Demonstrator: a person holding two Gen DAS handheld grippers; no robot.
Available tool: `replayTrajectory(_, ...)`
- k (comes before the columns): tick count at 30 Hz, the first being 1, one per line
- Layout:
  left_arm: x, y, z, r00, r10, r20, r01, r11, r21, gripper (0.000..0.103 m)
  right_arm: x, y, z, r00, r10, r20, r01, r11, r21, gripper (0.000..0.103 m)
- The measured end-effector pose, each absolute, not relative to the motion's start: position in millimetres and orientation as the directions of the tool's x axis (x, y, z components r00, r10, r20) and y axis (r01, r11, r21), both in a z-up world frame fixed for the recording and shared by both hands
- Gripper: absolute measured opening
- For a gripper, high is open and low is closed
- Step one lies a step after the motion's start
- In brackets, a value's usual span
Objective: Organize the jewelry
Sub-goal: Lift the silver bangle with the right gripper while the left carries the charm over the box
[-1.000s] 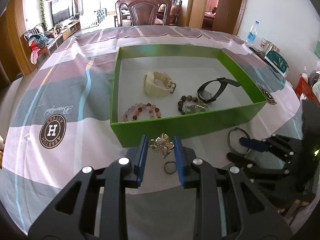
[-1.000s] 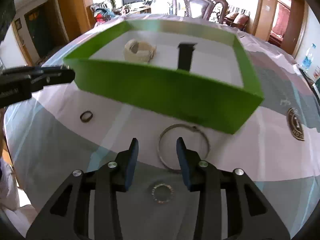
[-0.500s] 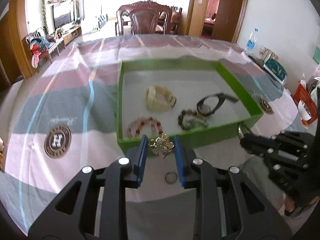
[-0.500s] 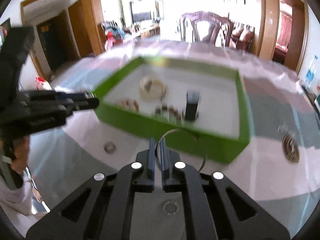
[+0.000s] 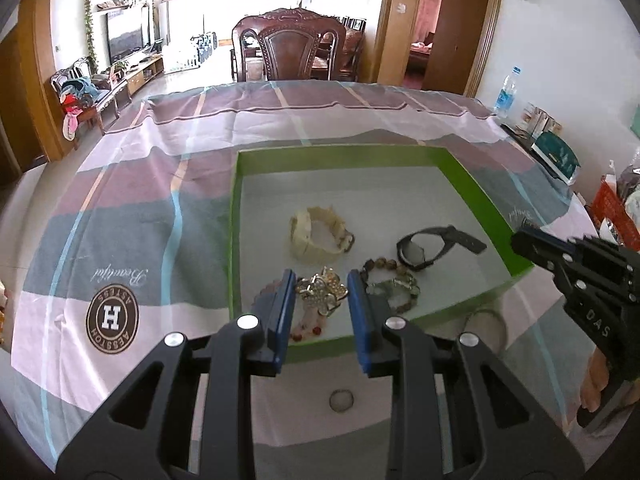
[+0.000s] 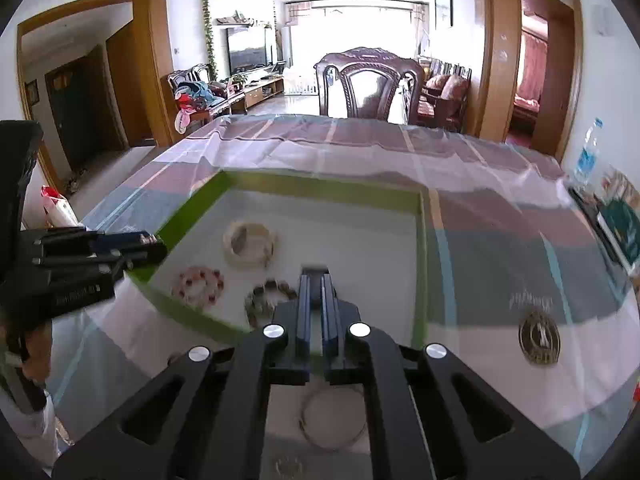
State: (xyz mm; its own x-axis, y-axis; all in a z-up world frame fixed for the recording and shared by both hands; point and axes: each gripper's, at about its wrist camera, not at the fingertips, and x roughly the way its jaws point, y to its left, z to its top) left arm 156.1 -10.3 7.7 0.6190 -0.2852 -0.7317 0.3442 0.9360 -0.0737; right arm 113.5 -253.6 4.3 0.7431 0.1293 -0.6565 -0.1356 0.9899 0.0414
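My left gripper (image 5: 321,293) is shut on a gold butterfly-shaped brooch (image 5: 322,290) and holds it above the near wall of the green box (image 5: 460,174). In the box lie a cream bracelet (image 5: 318,234), a black watch (image 5: 434,245), a brown bead bracelet (image 5: 394,286) and a pink bead bracelet (image 5: 304,326). My right gripper (image 6: 316,286) is shut with nothing visible between its fingers, raised over the box's near right part. The thin wire bangle (image 6: 332,424) lies on the cloth below it. A small ring (image 5: 341,401) lies on the cloth under my left gripper.
The box sits on a striped tablecloth (image 5: 132,208) with round logos (image 5: 113,317). A wooden chair (image 5: 289,50) stands at the far edge. A bottle (image 5: 506,90) and boxes (image 5: 556,156) are at the right. Another small ring (image 6: 289,465) lies near the bangle.
Both grippers rose and moved forward over the box. My left one carried the brooch along. My right one closed, and the bangle now lies on the cloth beneath it.
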Motion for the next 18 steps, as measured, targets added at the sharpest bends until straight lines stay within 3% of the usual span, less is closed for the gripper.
replayTrajectory(5, 144, -4, 8, 0.628, -0.289, -0.722, 0.344, 0.936, -0.076, 0.026, 87, -272, -29, 0.688, 0.065, -0.722, -0.079, 0.997, 0.015, 0.025)
replayTrajectory(9, 138, -5, 9, 0.629, -0.306, -0.715, 0.354, 0.931, -0.087, 0.026, 91, -274, -66, 0.606, 0.055, -0.794, -0.068, 0.998, 0.017, 0.025)
replayTrajectory(14, 138, -10, 6, 0.621, -0.306, -0.721, 0.363, 0.928, -0.081, 0.027, 94, -263, -83, 0.584, 0.057, -0.81, -0.096, 0.995, 0.001, 0.026)
replayTrajectory(15, 138, -10, 6, 0.621, -0.306, -0.722, 0.363, 0.928, -0.081, 0.027, 94, -261, -83, 0.585, 0.052, -0.81, -0.097, 0.995, -0.006, 0.025)
replayTrajectory(16, 138, -10, 5, 0.62, -0.305, -0.722, 0.363, 0.928, -0.081, 0.027, 94, -260, -83, 0.581, 0.068, -0.811, -0.108, 0.994, 0.005, 0.009)
replayTrajectory(17, 138, -10, 5, 0.62, -0.305, -0.723, 0.362, 0.928, -0.081, 0.026, 94, -258, -83, 0.573, 0.089, -0.815, -0.125, 0.992, 0.02, 0.0)
replayTrajectory(18, 138, -9, 4, 0.62, -0.305, -0.723, 0.362, 0.929, -0.081, 0.026, 94, -257, -84, 0.568, 0.102, -0.817, -0.138, 0.99, 0.027, 0.0)
